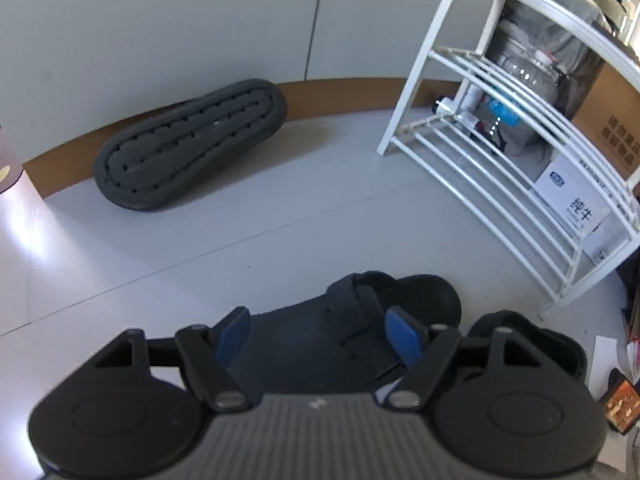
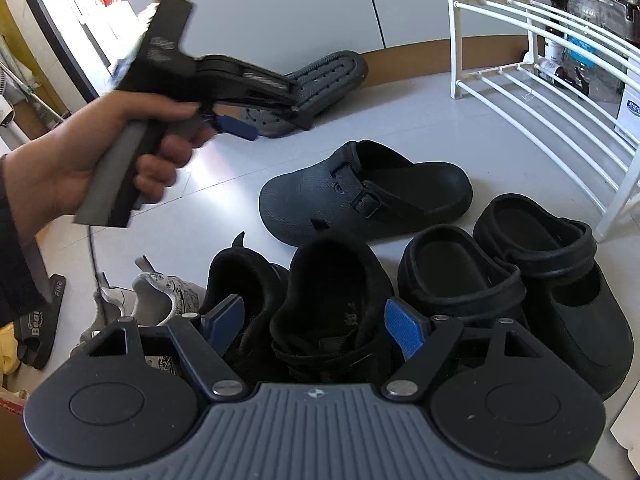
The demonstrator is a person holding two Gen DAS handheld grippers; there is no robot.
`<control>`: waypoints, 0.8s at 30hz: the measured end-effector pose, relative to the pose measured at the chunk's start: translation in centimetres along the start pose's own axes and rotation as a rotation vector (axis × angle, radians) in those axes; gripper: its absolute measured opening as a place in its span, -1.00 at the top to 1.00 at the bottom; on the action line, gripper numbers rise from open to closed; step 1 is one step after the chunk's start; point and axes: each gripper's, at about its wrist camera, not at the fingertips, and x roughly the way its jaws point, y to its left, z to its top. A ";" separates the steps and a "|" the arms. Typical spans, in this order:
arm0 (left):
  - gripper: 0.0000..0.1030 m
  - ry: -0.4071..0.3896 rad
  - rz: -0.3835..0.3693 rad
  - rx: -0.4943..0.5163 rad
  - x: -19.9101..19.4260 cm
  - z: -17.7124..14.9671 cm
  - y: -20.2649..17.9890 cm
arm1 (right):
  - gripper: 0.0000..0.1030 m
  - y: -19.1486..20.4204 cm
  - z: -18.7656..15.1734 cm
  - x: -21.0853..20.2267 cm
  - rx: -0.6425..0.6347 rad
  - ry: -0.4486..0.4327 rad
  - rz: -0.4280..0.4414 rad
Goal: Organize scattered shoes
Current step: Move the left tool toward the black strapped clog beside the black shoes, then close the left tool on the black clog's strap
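My left gripper (image 1: 318, 336) is open and hangs above a black buckle clog (image 1: 360, 316) on the floor; nothing is pressed between its blue pads. In the right wrist view a hand holds this left gripper (image 2: 256, 108) up, left of the buckle clog (image 2: 360, 192). My right gripper (image 2: 314, 324) is open over a black sneaker (image 2: 332, 292), its pads on either side and clear of it. A second black sneaker (image 2: 244, 280) lies beside it. A grey slipper (image 1: 192, 144) leans sole-out against the wall.
A white wire shoe rack (image 1: 480, 140) stands at the right, with bottles and boxes behind it. Two black clogs (image 2: 460, 276) sit right of the sneakers. At the left lie a grey-white sneaker (image 2: 160, 292) and a black sandal (image 2: 36, 328).
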 end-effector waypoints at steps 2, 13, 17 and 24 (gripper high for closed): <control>-0.49 0.012 0.002 0.011 0.4 0.0 -0.6 | -0.59 -0.1 0.0 0.0 0.001 -0.002 -0.004; -0.39 0.032 0.049 0.040 2.7 -0.2 -3.3 | -0.65 -1.1 -0.4 0.4 0.033 0.014 -0.026; -0.36 0.052 0.059 0.064 3.9 -0.5 -3.9 | -0.66 -1.0 -0.6 0.8 0.036 0.028 -0.021; -0.21 0.115 0.045 0.037 5.8 -1.6 -2.6 | -0.66 -0.8 -0.9 1.1 0.026 0.048 -0.021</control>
